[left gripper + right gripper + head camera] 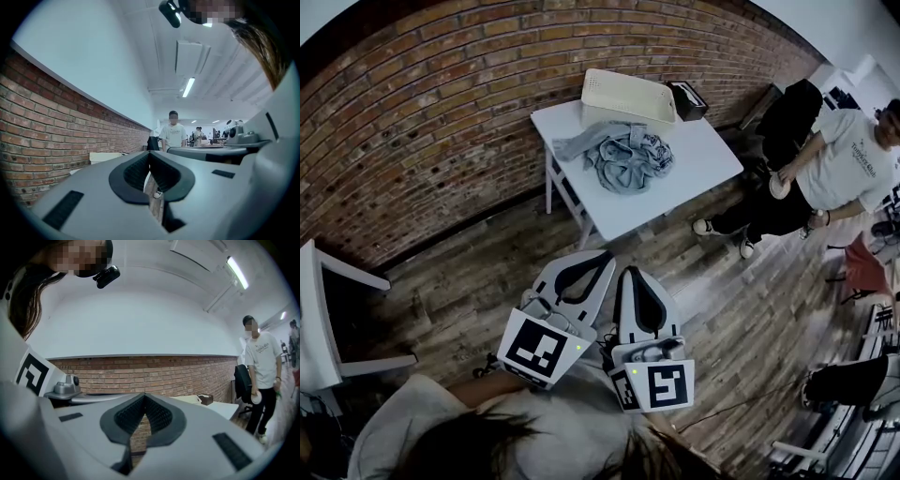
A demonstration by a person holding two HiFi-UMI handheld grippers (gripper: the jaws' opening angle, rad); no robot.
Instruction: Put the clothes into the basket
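The left gripper (pixel 602 256) and right gripper (pixel 630 274) are both closed on nothing, side by side over the wooden floor (pixel 487 272). They are well short of the white desk (pixel 703 169), where the grey clothes (pixel 623 155) lie heaped right against the cream basket (pixel 628 96). The approach likely goes best if the jaws open before reaching the heap and take a thick fold on top, so it lifts clear over the basket's near wall. The floor ahead is open, but the desk's near corner, the brick wall (pixel 441 112) behind and the bystander (pixel 834 169) at its right limit the swing.
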